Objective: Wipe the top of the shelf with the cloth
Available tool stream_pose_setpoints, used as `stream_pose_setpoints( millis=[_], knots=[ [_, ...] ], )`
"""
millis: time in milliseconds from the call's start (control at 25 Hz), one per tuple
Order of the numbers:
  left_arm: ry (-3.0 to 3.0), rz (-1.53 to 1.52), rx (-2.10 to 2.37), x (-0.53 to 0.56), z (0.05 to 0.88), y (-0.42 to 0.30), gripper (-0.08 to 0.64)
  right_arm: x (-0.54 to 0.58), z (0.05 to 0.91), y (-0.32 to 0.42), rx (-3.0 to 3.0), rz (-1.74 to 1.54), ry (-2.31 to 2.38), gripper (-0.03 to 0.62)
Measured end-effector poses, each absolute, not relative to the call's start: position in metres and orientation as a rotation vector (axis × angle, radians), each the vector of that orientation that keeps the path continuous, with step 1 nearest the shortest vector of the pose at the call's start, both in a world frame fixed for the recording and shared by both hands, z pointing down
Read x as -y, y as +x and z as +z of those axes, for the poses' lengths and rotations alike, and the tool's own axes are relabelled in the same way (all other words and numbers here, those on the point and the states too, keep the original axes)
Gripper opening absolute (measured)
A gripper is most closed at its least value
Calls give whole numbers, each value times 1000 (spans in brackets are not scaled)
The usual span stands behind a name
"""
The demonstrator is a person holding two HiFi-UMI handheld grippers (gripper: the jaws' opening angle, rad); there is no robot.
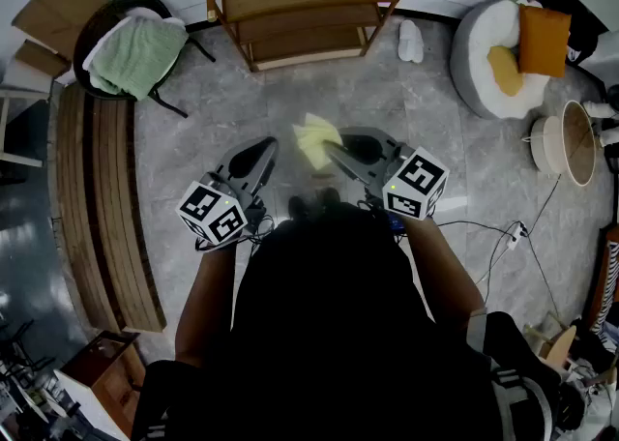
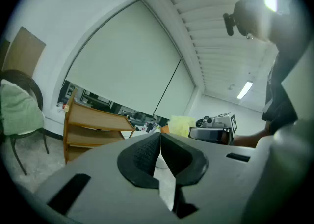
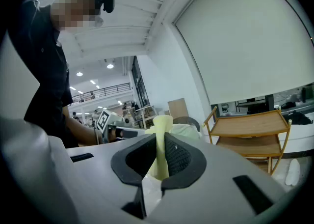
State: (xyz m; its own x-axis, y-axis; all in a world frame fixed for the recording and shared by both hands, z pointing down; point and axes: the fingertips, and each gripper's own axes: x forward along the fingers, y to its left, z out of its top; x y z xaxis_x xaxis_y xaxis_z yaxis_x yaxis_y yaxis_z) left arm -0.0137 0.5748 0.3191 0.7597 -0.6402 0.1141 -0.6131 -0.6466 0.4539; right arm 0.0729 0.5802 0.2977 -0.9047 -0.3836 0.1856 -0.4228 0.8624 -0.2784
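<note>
A wooden three-tier shelf (image 1: 305, 4) stands at the far side of the grey floor; its top board is bare. It also shows in the left gripper view as the shelf (image 2: 93, 129) and in the right gripper view as the shelf (image 3: 248, 132). My right gripper (image 1: 332, 151) is shut on a pale yellow cloth (image 1: 314, 137), which sticks up between its jaws as the cloth (image 3: 160, 142). My left gripper (image 1: 261, 154) hangs beside it, shut with nothing in it. Both are held in the air well short of the shelf.
A dark chair with a green towel (image 1: 135, 54) stands left of the shelf. A wooden bench (image 1: 106, 207) runs along the left. A white round cushion seat (image 1: 503, 57) with orange pillows sits at the right, and cables (image 1: 513, 236) trail on the floor.
</note>
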Motion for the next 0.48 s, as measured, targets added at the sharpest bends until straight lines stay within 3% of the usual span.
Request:
stream_pose_setpoints(
  millis=[480],
  knots=[
    [2480, 13, 1068, -566, 314, 14, 11, -567, 303, 128, 2920, 479, 636, 44]
  ],
)
